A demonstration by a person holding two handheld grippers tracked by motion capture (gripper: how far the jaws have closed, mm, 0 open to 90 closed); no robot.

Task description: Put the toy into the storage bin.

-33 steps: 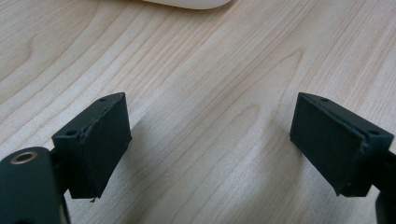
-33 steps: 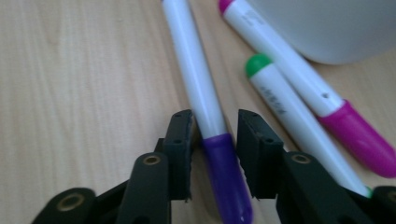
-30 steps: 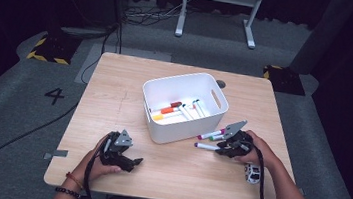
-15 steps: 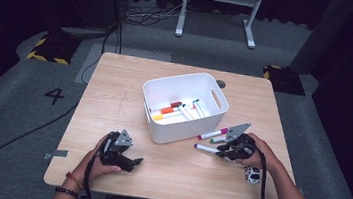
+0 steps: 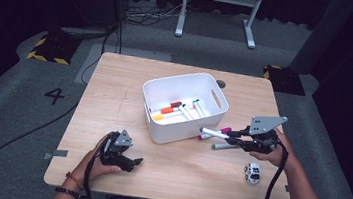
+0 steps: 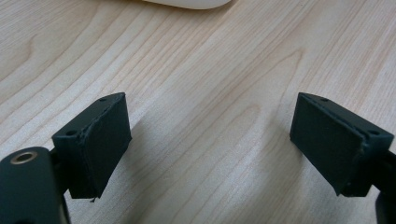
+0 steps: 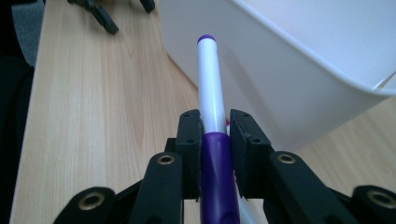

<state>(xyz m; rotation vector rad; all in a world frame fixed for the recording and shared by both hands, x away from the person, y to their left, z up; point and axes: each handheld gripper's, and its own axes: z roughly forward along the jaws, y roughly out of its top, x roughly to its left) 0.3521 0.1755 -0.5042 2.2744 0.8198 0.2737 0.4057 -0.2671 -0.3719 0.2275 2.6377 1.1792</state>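
1. The wooden table (image 5: 115, 87) carries everything, with its bare grain running under both grippers.
2. A white bin (image 5: 184, 105) sits near the middle of the table, tilted at an angle to the table's edges. Several markers (image 5: 175, 110) lie loose on its floor, among them orange and red ones.
3. The right gripper (image 7: 215, 128) hovers just right of the bin's near corner, held in the person's right hand (image 5: 272, 150) with its grey plate on top. Its jaws are clamped on a purple marker (image 7: 212, 107).
4. That purple marker lies lengthwise between the jaws: the purple cap is pinched between the pads, and the white barrel sticks out past the tips toward the bin's outer wall, ending in a purple end.
5. The left gripper (image 6: 210, 140) rests low over the near left part of the table, in the left hand (image 5: 94, 163). Its jaws stand wide apart with only bare wood between them.
6. Two more markers lie on the table under the right gripper, a magenta marker (image 5: 206, 136) and a green marker (image 5: 224, 147).
7. A small toy car (image 5: 252, 172) sits on the table near the right forearm, apart from the markers.
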